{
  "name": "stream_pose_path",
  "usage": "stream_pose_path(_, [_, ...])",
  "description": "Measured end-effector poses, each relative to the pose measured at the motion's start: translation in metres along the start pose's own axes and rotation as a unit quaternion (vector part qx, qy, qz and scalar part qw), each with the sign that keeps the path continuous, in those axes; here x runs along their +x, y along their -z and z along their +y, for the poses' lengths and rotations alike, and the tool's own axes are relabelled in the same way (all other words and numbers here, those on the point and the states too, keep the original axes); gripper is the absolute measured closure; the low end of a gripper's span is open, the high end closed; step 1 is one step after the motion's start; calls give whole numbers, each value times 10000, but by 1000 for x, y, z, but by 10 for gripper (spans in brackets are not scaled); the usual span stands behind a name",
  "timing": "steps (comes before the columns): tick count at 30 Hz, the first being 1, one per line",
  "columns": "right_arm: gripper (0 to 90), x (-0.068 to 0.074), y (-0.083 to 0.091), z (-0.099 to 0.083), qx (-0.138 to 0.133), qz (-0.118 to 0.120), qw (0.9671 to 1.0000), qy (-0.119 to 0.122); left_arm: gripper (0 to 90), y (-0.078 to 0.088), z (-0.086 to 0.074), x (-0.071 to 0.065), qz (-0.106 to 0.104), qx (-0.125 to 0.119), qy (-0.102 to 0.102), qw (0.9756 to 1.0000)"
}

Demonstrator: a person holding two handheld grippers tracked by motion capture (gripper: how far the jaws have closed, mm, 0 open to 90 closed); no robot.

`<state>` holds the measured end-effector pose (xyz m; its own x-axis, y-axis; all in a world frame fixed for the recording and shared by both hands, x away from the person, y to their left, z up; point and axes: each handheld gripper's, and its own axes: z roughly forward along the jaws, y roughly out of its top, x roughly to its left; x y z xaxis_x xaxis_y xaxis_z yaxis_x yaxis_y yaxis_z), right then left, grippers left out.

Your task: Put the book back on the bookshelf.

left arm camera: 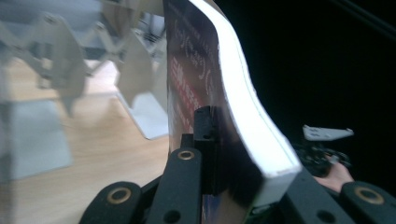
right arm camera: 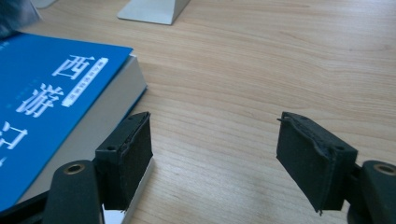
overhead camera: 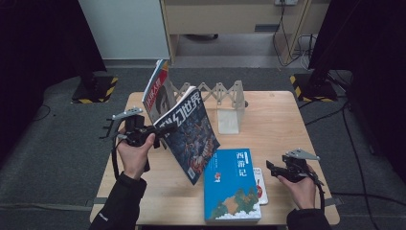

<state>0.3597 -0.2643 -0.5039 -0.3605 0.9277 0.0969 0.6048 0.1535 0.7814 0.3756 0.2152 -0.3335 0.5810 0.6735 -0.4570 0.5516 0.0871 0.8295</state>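
Observation:
My left gripper (overhead camera: 160,130) is shut on the edge of a dark magazine (overhead camera: 191,134), which hangs tilted above the table's left half. In the left gripper view the magazine's white page edge (left arm camera: 243,107) rises between the jaws, with one black fingertip (left arm camera: 205,123) pressed on its cover. A blue book (overhead camera: 232,184) lies flat near the front edge. My right gripper (overhead camera: 270,168) rests just right of it, open. In the right gripper view my right gripper (right arm camera: 219,158) has only bare wood between its pads, and the blue book (right arm camera: 46,102) lies to their left.
A wooden accordion rack (overhead camera: 215,93) stands at the back of the table (overhead camera: 277,120), with a red-and-white magazine (overhead camera: 157,91) leaning at its left end. A white bookend (overhead camera: 229,117) stands before it. A small white card (overhead camera: 261,184) lies by the blue book.

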Motion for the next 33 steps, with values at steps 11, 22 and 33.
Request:
stream_pose_path(11, [258, -6, -5, -6, 326, -220, 9991, 127, 818, 21, 20, 3, 682, -330, -287, 9967])
stream_pose_path(22, [245, -12, -12, -12, 674, -378, 9965, 309, 818, 25, 39, 6, 1317, -587, -553, 9880])
stream_pose_path(33, [232, -13, -16, -15, 795, -434, 9950, 419, 818, 7, 50, 13, 1865, -681, -699, 9776])
